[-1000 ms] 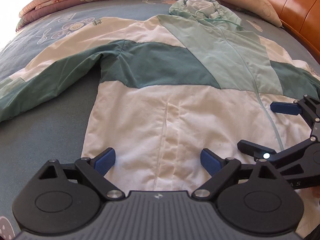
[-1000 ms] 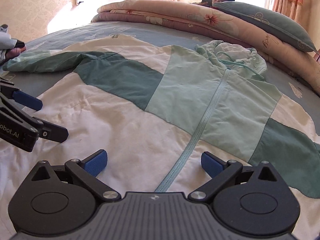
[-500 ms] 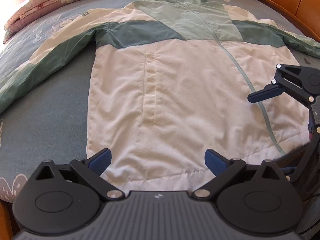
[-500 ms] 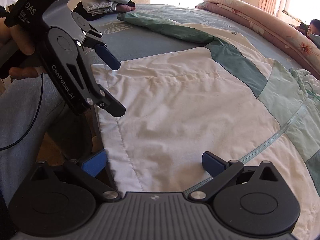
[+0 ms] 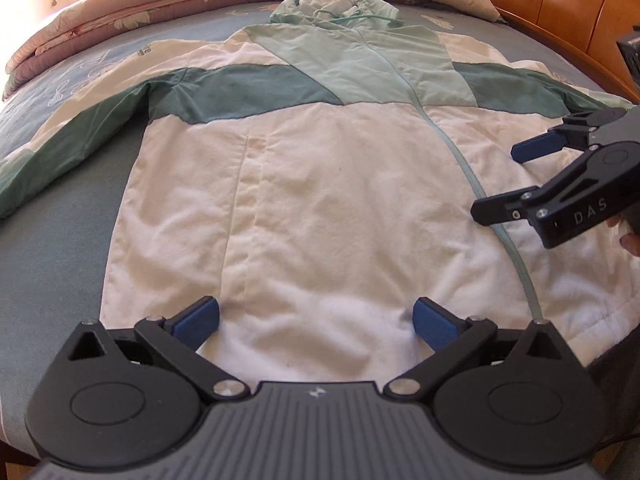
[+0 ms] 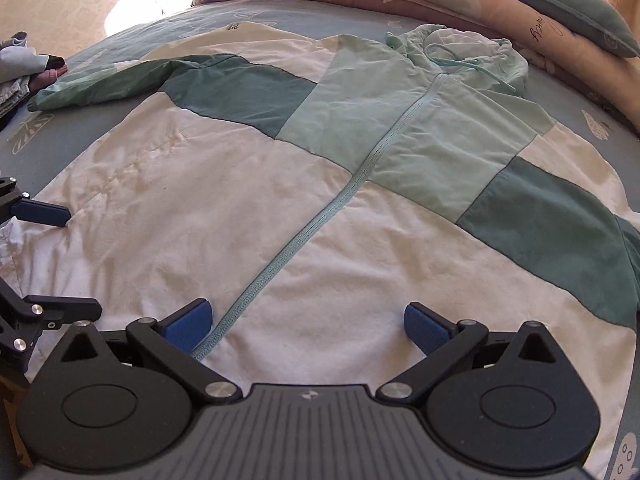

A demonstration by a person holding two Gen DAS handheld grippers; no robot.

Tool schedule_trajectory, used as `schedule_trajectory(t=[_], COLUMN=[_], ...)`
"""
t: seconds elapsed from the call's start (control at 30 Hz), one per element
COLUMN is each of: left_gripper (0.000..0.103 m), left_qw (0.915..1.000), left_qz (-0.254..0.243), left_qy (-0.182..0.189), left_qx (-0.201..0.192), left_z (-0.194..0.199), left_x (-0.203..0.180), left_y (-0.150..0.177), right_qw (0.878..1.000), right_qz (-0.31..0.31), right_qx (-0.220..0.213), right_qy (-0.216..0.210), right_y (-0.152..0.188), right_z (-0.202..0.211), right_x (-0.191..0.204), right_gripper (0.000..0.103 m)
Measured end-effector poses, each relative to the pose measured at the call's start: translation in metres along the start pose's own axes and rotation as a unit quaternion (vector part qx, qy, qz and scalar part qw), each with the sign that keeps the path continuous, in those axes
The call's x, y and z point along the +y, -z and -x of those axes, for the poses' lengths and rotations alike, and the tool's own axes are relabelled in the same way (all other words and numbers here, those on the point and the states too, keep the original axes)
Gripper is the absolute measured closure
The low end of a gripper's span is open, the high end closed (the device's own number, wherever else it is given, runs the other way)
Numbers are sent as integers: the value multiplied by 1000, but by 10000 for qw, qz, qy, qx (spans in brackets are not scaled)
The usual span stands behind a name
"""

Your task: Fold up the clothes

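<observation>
Jacket [image 5: 320,208] flat on bed [image 5: 60,264] — my left gripper [image 5: 316,320] opening above hem, nothing gripped; right gripper [image 6: 306,322] spread wide, empty.

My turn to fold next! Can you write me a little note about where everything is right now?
Left gripper: jaws opening, nothing between them, over the jacket's bottom hem.
Right gripper: open, empty, over the hem by the zipper.
Jacket: flat on the bed, front up, zipped, both sleeves spread out, hood toward the pillows.
Done: the jacket is laid out. Left: every fold; nothing is folded yet. A small pile of clothes sits at the bed's far corner.
</observation>
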State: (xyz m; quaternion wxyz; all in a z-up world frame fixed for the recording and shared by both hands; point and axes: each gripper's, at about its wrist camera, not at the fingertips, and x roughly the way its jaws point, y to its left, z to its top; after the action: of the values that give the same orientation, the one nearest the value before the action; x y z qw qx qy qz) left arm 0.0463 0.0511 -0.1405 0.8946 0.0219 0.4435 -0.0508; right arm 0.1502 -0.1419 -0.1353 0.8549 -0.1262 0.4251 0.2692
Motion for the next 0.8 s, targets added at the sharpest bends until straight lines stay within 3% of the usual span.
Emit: schedule_trajectory(t=[0.23,0.5,0.6,0.8], left_gripper=[1,1,1,1], left_qw=[9995,9962,9956,9986], left_qz=[286,719,813,448], left_qy=[146,263,304,-2], left_qx=[76,-406,-359,-270], left_z=[19,11,-4,-19], left_x=[10,24,24,11], left_y=[14,-40,-53,-26], right_qw=[9999,9994,9994,9994], right_qz=[-61,14,29,48], right_qx=[-116,-356,-356,-353], right_qy=[87,36,40,46], right_y=[3,8,7,7], right_z=[-1,1,1,1], right_x=[4,2,3,3], right_gripper=[0,0,0,0])
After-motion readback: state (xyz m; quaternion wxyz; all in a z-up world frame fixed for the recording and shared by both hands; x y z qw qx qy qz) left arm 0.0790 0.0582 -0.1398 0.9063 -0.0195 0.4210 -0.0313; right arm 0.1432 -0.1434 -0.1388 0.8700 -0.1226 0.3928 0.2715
